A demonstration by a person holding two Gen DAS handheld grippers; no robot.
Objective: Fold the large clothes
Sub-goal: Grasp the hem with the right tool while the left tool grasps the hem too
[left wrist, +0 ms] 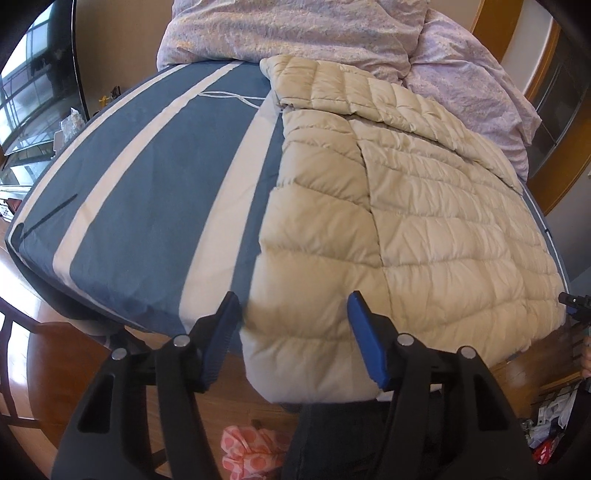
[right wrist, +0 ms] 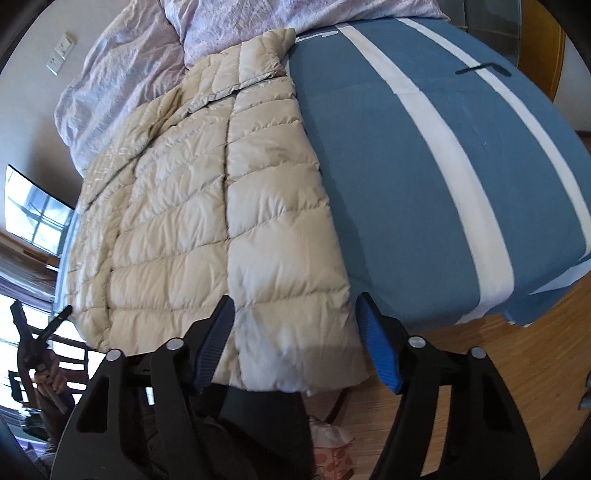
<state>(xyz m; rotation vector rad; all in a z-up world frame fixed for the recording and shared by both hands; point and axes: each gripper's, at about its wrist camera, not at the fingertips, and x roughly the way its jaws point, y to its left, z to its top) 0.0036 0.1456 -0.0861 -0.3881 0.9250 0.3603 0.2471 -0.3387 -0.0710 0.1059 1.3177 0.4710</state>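
Note:
A beige quilted down jacket [left wrist: 399, 221] lies flat on the bed, its hem hanging over the near edge; it also shows in the right wrist view [right wrist: 207, 206]. My left gripper [left wrist: 293, 310] is open, its blue fingers either side of the jacket's near hem corner, holding nothing. My right gripper [right wrist: 295, 314] is open over the jacket's hem near its side edge, holding nothing. The other gripper shows small at the right edge of the left wrist view [left wrist: 574, 302] and at the left edge of the right wrist view [right wrist: 37, 332].
The bed has a blue cover with white stripes [left wrist: 147, 177] [right wrist: 424, 155]. A rumpled lilac duvet [left wrist: 295, 29] [right wrist: 122, 70] lies at the far end. The wooden floor [right wrist: 491, 369] holds a pink patterned cloth [left wrist: 251, 454]. A chair [left wrist: 14, 369] stands at the left.

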